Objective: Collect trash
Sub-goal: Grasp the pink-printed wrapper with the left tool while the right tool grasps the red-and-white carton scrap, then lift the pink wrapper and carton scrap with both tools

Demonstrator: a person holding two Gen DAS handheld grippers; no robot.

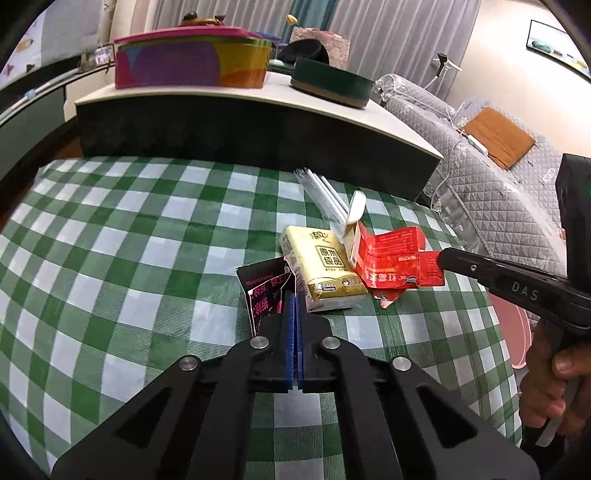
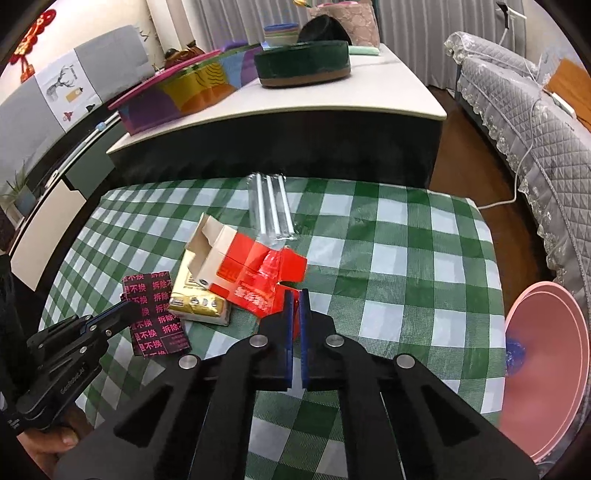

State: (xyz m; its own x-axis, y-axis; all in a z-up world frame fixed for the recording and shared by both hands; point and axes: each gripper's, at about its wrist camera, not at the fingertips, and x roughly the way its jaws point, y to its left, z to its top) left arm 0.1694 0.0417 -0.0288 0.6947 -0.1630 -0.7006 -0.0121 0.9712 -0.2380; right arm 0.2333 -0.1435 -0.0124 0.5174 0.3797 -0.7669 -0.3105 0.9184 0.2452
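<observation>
Pinching black wrapper (image 1: 264, 291) with left gripper (image 1: 294, 295), red carton (image 2: 258, 280) with right gripper (image 2: 296, 293), both mid-cloth. I lift slowly, keep jaws clamped, carry toward pink bin (image 2: 546, 332) off right edge.

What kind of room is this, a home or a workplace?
Most likely a living room at home. A sofa with a quilted grey cover stands at the side, curtains hang behind, and the table has a green checked cloth.
</observation>
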